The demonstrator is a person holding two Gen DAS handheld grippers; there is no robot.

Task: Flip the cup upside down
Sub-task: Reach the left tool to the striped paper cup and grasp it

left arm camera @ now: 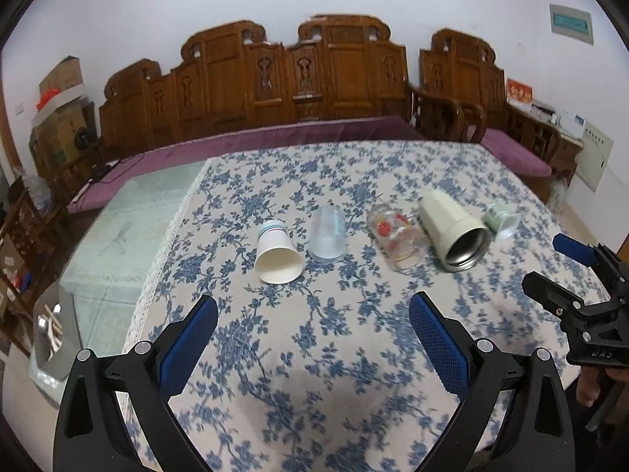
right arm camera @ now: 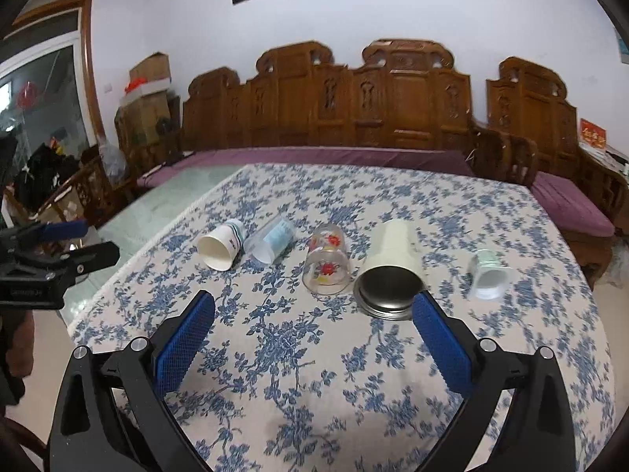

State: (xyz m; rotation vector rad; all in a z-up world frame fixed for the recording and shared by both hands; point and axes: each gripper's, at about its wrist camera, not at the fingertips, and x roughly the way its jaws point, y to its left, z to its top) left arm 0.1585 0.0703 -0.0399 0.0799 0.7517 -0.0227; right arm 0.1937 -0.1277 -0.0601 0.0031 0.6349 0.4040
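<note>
Several cups lie on their sides in a row on the blue-flowered tablecloth (left arm camera: pixel 298 354): a white paper cup (left arm camera: pixel 277 255) (right arm camera: pixel 220 249), a clear plastic cup (left arm camera: pixel 328 234) (right arm camera: pixel 271 242), a glass with red flowers (left arm camera: pixel 397 238) (right arm camera: pixel 327 261), a cream steel-lined cup (left arm camera: pixel 452 228) (right arm camera: pixel 391 263) and a small green-white cup (left arm camera: pixel 501 218) (right arm camera: pixel 489 273). My left gripper (left arm camera: pixel 312 314) is open and empty, short of the paper and plastic cups. My right gripper (right arm camera: pixel 314 310) is open and empty, just short of the glass and cream cup; it also shows in the left wrist view (left arm camera: pixel 550 263).
A carved wooden bench with purple cushions (left arm camera: pixel 275 137) stands behind the table. Bare glass tabletop (left arm camera: pixel 129 228) lies left of the cloth. Boxes (left arm camera: pixel 63 118) are stacked at far left. The left gripper shows at the left edge of the right wrist view (right arm camera: pixel 59 247).
</note>
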